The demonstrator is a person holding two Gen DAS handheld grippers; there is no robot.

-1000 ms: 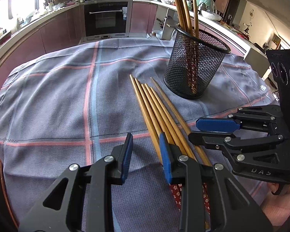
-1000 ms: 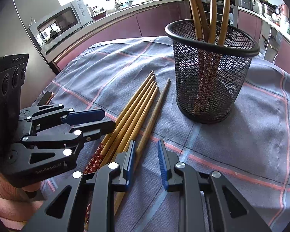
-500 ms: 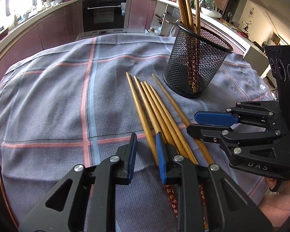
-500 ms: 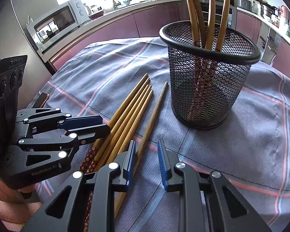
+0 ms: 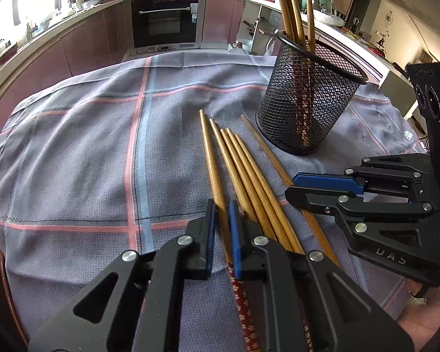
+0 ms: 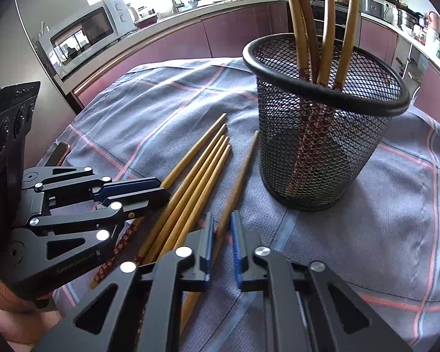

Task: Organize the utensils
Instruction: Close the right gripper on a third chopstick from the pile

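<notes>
Your left gripper (image 5: 222, 220) is narrowing: 1 s ago its pads were standing wide beside the row of chopsticks, and now they are straddling the leftmost chopstick (image 5: 212, 164) with only a sliver of gap, though you cannot tell whether they are pinching it yet. Your right gripper (image 6: 222, 234) is doing the same on its side, its pads drawing in around the lone stick (image 6: 240, 182) lying nearest the cup, again close but with contact unclear. So you are moving from lining up to grasping, 1 stick per hand, and the next lift looks close.

The mesh cup (image 6: 325, 146) is standing upright on the cloth (image 5: 73, 152) at 1 o'clock in the left view and at 12 to 1 o'clock in the right view. It is already holding about 4 chopsticks (image 6: 327, 26), leaning outward with their patterned red ends down inside. 5 more are lying on the cloth at 10 to 11 o'clock from the cup in the right view, tips pointing away from you, 4 bunched and the lone one just beside the cup's base.
</notes>
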